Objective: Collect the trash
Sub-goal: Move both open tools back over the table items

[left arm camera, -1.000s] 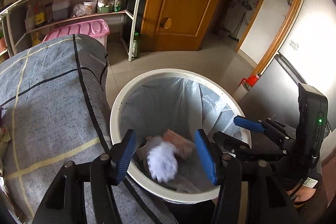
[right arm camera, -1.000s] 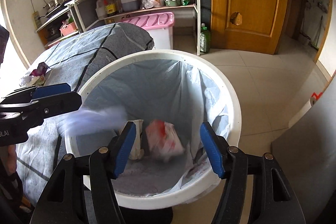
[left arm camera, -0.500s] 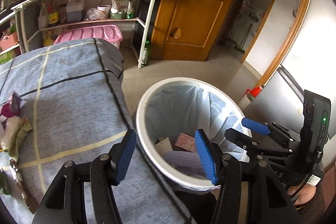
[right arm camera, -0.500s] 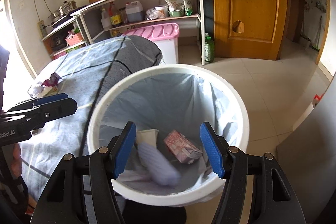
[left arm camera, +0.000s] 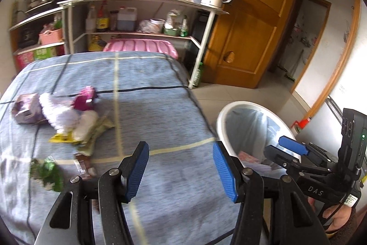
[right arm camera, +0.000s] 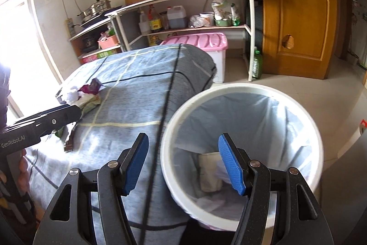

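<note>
My left wrist view is smeared with motion, so the litter heaped on the counter [left arm camera: 160, 111] is hard to read: a white crumpled tissue [left arm camera: 62, 111], a magenta wrapper [left arm camera: 86, 99], a pale purple carton [left arm camera: 25, 108], a yellowish packet [left arm camera: 91, 130] and something green [left arm camera: 47, 172] that may be a crinkled wrapper. The counter's near edge is cut off by my own black frames.

The white trash bin [right arm camera: 240, 88], lined with a pale bag, stands on the floor just beside the counter. From the right wrist I see down into it: a cream carton [right arm camera: 209, 173] and white paper low inside, partly hidden behind one blue pad. The left view shows only a sliver of the bin's inside, with a reddish packet [left arm camera: 248, 156].

My left gripper [left arm camera: 181, 170] hangs over the blue checked cloth, jaws apart and empty. My right gripper [right arm camera: 183, 163] straddles the bin's rim, jaws wide, nothing in them.
</note>
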